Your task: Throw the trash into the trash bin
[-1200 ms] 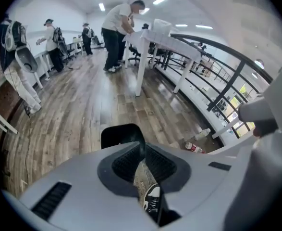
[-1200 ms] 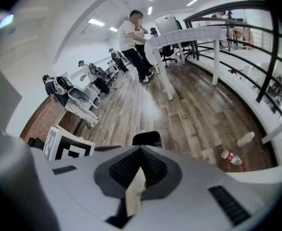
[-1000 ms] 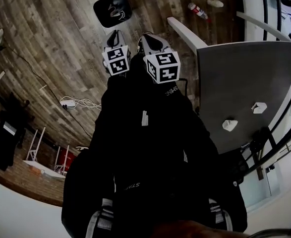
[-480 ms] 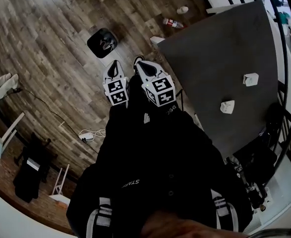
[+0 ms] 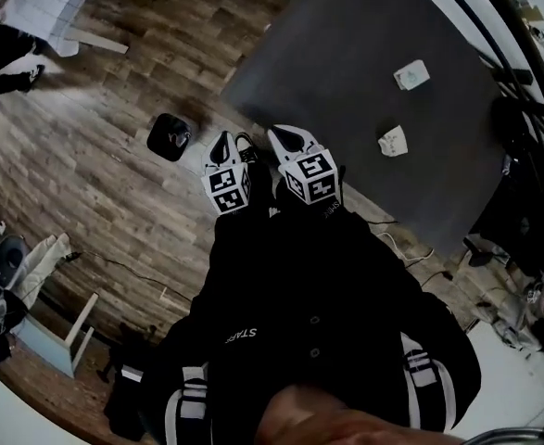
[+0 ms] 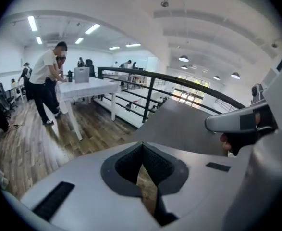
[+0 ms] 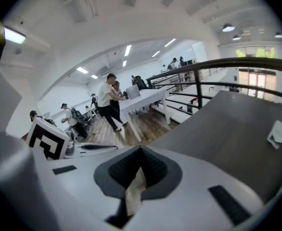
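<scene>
The black trash bin [image 5: 168, 138] stands on the wooden floor, just left of my two grippers. Side by side at chest height, my left gripper [image 5: 223, 141] and right gripper [image 5: 285, 136] point toward the near edge of the grey table [image 5: 336, 72]. Two crumpled white papers [image 5: 411, 74] [image 5: 394, 141] lie on that table, to the right of both grippers. In the left gripper view the left gripper [image 6: 141, 146] is shut with nothing between its pads. In the right gripper view the right gripper [image 7: 141, 151] is shut too; only a pale sliver shows in the slit behind its pads.
A black railing [image 6: 150, 88] runs behind the grey table. Beyond it a person [image 6: 43, 85] stands at a white table [image 6: 85, 88]. A white chair [image 5: 63, 336], bags and a cable [image 5: 142, 272] lie on the floor at the left.
Both grippers have risen and swung away from the bin, which now sits to their left instead of ahead. The grey table with the two papers has come round in front of them.
</scene>
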Available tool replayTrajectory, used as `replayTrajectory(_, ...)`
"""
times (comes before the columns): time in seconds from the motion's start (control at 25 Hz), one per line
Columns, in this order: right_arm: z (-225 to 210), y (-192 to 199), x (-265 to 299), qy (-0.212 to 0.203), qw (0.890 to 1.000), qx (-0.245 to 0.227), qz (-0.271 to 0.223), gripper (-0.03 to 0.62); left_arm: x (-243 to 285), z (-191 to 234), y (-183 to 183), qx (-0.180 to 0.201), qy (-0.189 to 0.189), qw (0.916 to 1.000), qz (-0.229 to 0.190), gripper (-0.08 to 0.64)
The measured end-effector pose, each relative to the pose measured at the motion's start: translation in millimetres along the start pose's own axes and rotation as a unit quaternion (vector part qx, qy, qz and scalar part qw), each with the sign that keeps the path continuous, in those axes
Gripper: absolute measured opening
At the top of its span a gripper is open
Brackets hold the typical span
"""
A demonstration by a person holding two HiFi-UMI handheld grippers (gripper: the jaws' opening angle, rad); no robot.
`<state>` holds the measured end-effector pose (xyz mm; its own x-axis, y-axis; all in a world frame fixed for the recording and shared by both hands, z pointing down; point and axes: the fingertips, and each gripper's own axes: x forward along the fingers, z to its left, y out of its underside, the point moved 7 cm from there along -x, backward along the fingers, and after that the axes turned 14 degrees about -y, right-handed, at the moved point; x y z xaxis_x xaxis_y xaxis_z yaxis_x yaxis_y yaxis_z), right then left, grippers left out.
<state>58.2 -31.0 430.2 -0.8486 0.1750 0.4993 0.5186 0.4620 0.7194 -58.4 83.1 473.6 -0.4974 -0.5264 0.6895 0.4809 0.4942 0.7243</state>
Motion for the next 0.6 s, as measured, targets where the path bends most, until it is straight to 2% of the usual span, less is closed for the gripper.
replayTrajectory(0.12, -28, 2, -54, 0.054, 0.998, 0.013, -0.035, 0.014, -4, -63, -15, 0.037, 0.051, 0.9979, -0.018, 0.002)
replayTrajectory(0.24, -53, 8, -102, 0.11, 0.99, 0.041, -0.074, 0.014, -9, -119, -26, 0.079, 0.103, 0.9911, -0.032, 0.002)
replayTrajectory(0.4, -74, 19, -171, 0.172, 0.975, 0.07, -0.122, 0.014, -27, -192, -36, 0.131, 0.17, 0.9756, -0.046, 0.002)
replayTrajectory(0.6, -90, 38, -258, 0.234, 0.955, 0.086, -0.161, 0.014, -63, -282, -32, 0.169, 0.243, 0.9536, -0.058, 0.002)
